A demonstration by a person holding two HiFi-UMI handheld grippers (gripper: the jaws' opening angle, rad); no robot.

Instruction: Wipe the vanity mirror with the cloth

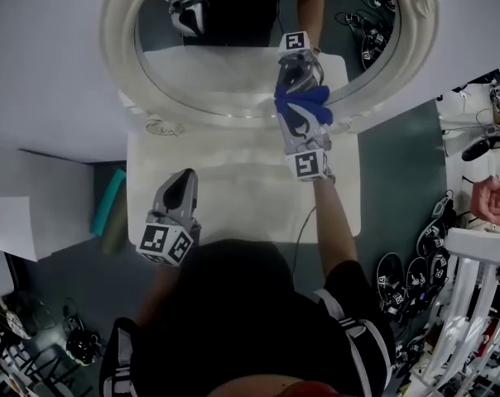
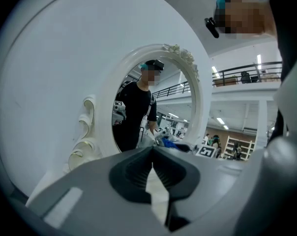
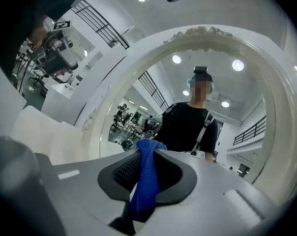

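Note:
An oval vanity mirror [image 1: 233, 23] in an ornate white frame [image 1: 122, 64] stands at the back of a white table [image 1: 233, 188]. My right gripper [image 1: 295, 98] is shut on a blue cloth [image 1: 304, 99], which sits at the glass near the frame's lower right edge. In the right gripper view the cloth [image 3: 147, 181] hangs bunched between the jaws, with the mirror [image 3: 188, 122] close ahead. My left gripper [image 1: 184, 179] hovers over the table's front left, shut and holding nothing. In the left gripper view the jaws meet at the tips [image 2: 152, 150], and the mirror [image 2: 153, 102] lies ahead.
The mirror leans against a white wall [image 1: 43, 73]. Left of the table, a teal object [image 1: 109, 201] and a white sheet [image 1: 10, 226] lie on the floor. On the right are several spare grippers [image 1: 415, 263] and a white rack [image 1: 482, 288].

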